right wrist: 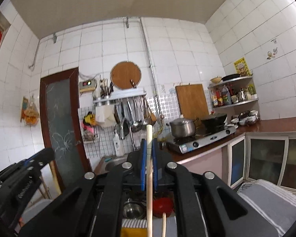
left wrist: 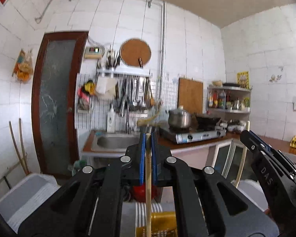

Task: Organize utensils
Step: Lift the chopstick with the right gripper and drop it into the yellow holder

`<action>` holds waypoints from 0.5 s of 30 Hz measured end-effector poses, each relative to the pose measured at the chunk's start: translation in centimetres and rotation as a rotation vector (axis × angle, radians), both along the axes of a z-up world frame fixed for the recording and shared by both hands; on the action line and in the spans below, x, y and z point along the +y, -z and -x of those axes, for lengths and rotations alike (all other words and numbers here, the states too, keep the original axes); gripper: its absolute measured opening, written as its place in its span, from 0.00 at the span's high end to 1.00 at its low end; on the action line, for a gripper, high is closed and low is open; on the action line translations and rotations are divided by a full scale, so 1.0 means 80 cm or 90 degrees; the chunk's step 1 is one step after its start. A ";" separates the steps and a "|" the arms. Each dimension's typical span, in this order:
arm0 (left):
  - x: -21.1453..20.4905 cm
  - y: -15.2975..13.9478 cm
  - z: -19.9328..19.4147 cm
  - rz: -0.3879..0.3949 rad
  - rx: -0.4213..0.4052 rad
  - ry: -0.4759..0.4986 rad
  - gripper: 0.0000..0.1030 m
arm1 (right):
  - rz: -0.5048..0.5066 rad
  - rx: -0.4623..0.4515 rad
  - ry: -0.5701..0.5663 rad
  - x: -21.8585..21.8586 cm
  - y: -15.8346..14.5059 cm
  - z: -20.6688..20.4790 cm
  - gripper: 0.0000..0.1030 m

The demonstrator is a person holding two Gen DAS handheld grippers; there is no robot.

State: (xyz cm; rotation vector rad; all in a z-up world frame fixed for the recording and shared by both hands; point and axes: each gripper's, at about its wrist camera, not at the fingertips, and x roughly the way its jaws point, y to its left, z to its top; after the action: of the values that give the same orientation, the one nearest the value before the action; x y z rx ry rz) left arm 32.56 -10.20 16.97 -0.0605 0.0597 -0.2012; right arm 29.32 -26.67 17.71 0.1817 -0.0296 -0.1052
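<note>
While pointing level across the kitchen, shut hard on one pale wooden stick apiece: left gripper [left wrist: 148,136] with blue pads pressed on the left stick [left wrist: 148,169], right gripper [right wrist: 149,144] likewise clamped on the right stick [right wrist: 149,173]. No spare gap between jaws in either view. Long axis of each stick upright, crosswise to the pointing line, top end poking just above the pads, lower length running down past a yellow container [left wrist: 163,223] and out of frame. Ahead and well apart: the wall rack [left wrist: 136,92] of hanging ladles and spoons above the sink [left wrist: 116,142], and over it a shelf-top holder [left wrist: 112,59] bristling with dark sticks, probably the home for these two, judging by the task. A little left of dead ahead for both grippers; left one, standing on that side, judged nearer by a shade. Calls for a carry forward and upward, then lowering each stick end-down into the holder's mouth. Cannot tell whether chopsticks or utensil handles, bottom ends being hidden.
</note>
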 end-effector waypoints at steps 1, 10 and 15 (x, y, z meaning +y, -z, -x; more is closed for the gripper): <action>-0.001 0.011 -0.005 -0.003 0.010 -0.002 0.96 | 0.003 0.009 -0.002 0.000 0.008 -0.002 0.94; 0.017 0.024 -0.002 -0.020 0.089 -0.009 0.52 | 0.046 0.140 -0.006 -0.001 0.035 0.015 0.62; 0.048 0.014 0.039 -0.026 0.118 -0.001 0.28 | 0.026 0.191 0.003 -0.021 0.034 0.062 0.39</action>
State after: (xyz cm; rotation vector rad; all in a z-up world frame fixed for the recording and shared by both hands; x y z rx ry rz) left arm 29.42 -6.35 15.83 -0.0376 0.2477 -0.1930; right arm 24.35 -28.34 14.98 0.1229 0.2666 -0.1350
